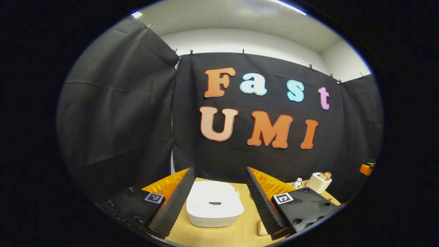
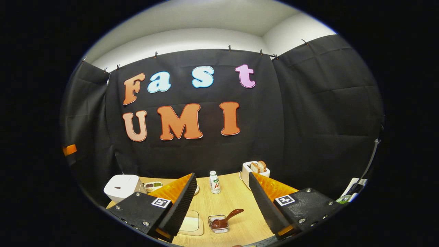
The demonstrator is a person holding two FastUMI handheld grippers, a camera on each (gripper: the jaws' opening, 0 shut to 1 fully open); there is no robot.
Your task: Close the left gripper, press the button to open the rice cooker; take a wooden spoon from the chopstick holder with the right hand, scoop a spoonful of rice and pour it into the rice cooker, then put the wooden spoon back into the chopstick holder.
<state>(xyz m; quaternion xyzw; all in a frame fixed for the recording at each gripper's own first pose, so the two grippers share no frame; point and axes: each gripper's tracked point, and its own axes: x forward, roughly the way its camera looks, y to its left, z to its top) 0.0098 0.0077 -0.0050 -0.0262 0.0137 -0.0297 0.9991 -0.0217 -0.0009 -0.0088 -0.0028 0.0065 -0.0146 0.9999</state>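
Right now both hand-held grippers hang open and empty, the left hand-held gripper [image 1: 219, 209] framing the shut rice cooker [image 1: 214, 208] as if aiming for its button, the right hand-held gripper [image 2: 223, 206] above the wooden spoon [image 2: 226, 218] in its holder.

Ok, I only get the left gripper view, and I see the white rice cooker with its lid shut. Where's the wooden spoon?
Observer: In the right gripper view, the dark brown wooden spoon sits bowl-down in a small clear square holder on the wooden table.
Operator: Is there any rice?
Observer: A small white divided tray with dark and green fillings stands beside the white rice cooker. I cannot tell which filling is rice.
Operator: Is the other gripper holding something?
Observer: No. The right gripper is open and holds nothing, and the spoon lies between its fingers in that view.
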